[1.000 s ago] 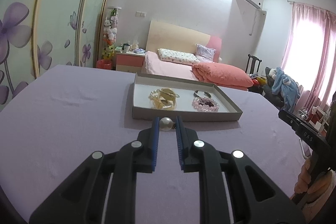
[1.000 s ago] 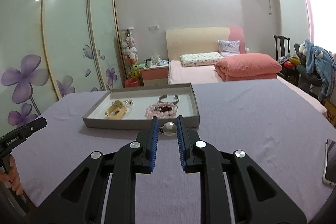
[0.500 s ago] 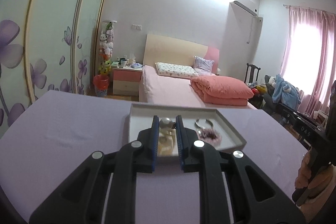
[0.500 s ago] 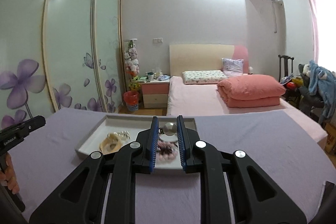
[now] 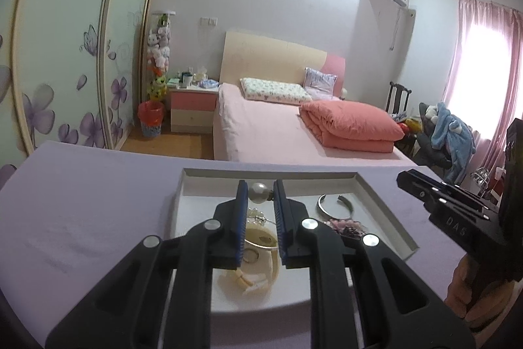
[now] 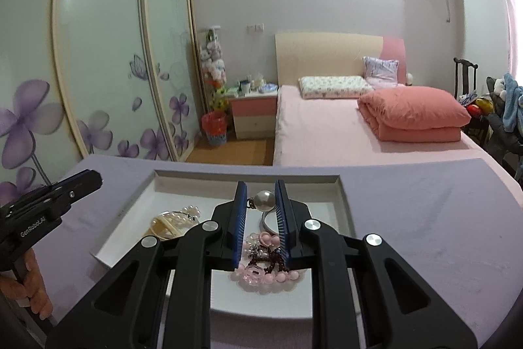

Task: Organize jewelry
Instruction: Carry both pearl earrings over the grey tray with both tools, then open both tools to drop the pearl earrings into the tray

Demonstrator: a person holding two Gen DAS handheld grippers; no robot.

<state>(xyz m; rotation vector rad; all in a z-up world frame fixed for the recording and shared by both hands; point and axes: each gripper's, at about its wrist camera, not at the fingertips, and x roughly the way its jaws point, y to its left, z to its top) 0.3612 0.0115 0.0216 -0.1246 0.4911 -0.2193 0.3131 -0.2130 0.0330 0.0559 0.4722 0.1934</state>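
Note:
My left gripper (image 5: 260,190) is shut on a pearl earring (image 5: 259,192) and holds it above the white tray (image 5: 379,198). My right gripper (image 6: 260,197) is shut on a second pearl earring (image 6: 264,200), also above the tray (image 6: 343,201). In the tray lie a silver cuff bangle (image 5: 335,205), a pink bead bracelet (image 6: 266,275), a cream-gold bangle (image 5: 261,239) and a pearl piece (image 6: 191,211). The tray sits on a lilac cloth (image 5: 81,211).
The right gripper's body (image 5: 457,215) shows at the right of the left wrist view; the left gripper's body (image 6: 42,211) shows at the left of the right wrist view. Beyond the table stand a pink bed (image 5: 278,126), a nightstand (image 5: 193,107) and sliding wardrobe doors (image 6: 98,54).
Both grippers have moved forward with their pearl earrings, from in front of the tray to above its inside. The tray now looks much nearer in both views.

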